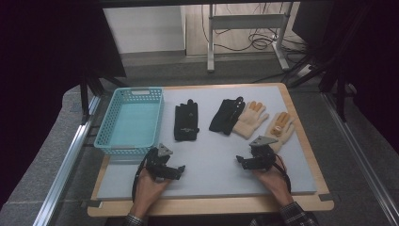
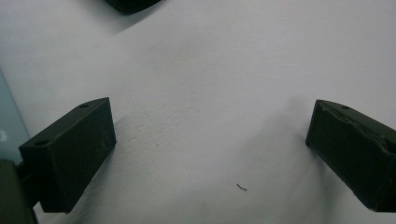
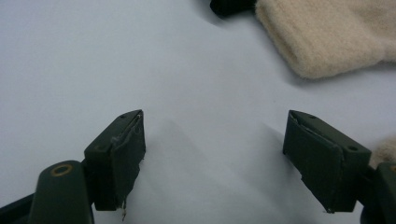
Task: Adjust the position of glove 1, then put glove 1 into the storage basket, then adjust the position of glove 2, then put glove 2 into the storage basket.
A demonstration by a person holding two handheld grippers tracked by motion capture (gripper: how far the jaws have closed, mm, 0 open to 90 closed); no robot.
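Two black gloves [image 1: 187,122] [image 1: 227,115] and two beige gloves [image 1: 250,118] [image 1: 280,127] lie in a row across the grey mat [image 1: 211,155]. A turquoise basket [image 1: 131,120] stands at the left. My left gripper [image 1: 165,165] rests open on the mat just in front of the basket, its jaws wide apart over bare mat [image 2: 205,140]. My right gripper [image 1: 256,159] rests open on the mat close to the cuff of the right beige glove. A beige cuff [image 3: 327,37] lies ahead of its spread jaws, with a black glove edge [image 3: 231,7] beside it.
The mat covers a wooden table [image 1: 308,141] with its edge showing at the right and front. A metal rail [image 1: 70,155] runs along the left side. Beyond the table stand a white frame [image 1: 247,28] and loose cables on the floor.
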